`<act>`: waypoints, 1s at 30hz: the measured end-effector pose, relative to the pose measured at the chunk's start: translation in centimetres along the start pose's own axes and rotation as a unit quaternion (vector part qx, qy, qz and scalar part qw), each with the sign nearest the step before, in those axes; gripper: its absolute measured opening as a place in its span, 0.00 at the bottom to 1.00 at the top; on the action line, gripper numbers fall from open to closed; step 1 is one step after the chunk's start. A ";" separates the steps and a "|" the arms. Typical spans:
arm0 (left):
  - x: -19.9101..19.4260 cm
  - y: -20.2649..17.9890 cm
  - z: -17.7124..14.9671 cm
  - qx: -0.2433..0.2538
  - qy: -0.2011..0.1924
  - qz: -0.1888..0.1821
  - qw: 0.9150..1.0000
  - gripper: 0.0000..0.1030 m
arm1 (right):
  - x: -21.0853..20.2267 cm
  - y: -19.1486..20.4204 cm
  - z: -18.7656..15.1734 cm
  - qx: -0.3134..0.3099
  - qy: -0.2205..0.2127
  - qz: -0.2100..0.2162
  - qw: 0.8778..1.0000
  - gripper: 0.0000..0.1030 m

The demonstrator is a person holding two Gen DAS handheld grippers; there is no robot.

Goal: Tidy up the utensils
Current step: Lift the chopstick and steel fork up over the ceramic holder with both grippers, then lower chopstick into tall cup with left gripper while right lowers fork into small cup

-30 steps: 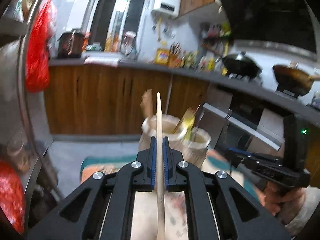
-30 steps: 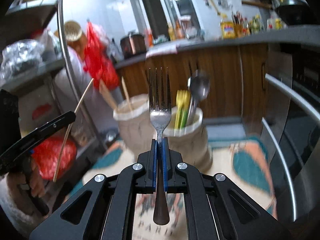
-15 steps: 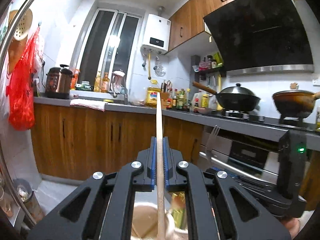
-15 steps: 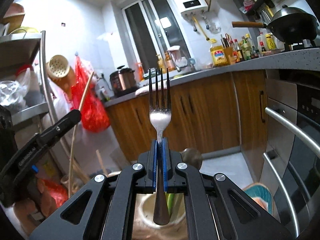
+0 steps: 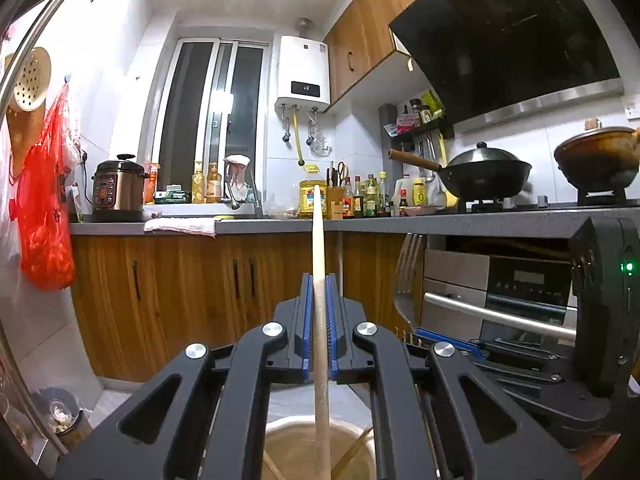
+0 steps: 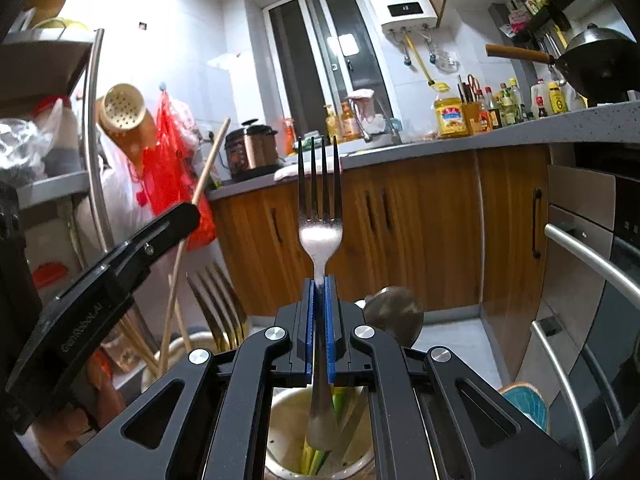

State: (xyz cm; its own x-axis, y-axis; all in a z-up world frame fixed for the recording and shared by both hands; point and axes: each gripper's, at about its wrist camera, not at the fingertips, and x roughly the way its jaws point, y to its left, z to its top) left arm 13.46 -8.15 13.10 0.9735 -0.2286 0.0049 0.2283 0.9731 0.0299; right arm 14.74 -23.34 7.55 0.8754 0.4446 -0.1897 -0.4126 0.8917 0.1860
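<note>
Over the two cups, I had the left gripper (image 5: 319, 332) clamped on a chopstick (image 5: 318, 280) and the right gripper (image 6: 319, 332) clamped on a fork (image 6: 320, 216). Best bet: lower both straight down, release once inside.

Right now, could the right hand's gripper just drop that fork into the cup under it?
Probably yes. The right gripper holds the fork upright, handle end already hanging over the cup. Green and yellow utensils stand inside, but there seems room beside them.
</note>
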 end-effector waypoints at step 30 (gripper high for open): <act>-4.8 0.5 -2.3 -0.017 0.130 -0.042 0.990 0.06 | -3.6 0.7 -3.3 -0.012 0.076 0.004 0.997 0.06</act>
State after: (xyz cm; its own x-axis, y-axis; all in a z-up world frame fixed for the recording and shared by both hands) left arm 8.94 -6.54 10.82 0.9202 -0.2978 -0.2541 0.3044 0.9525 -0.0140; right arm 10.46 -24.00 5.19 0.8245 0.4581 -0.3322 -0.4274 0.8889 0.1649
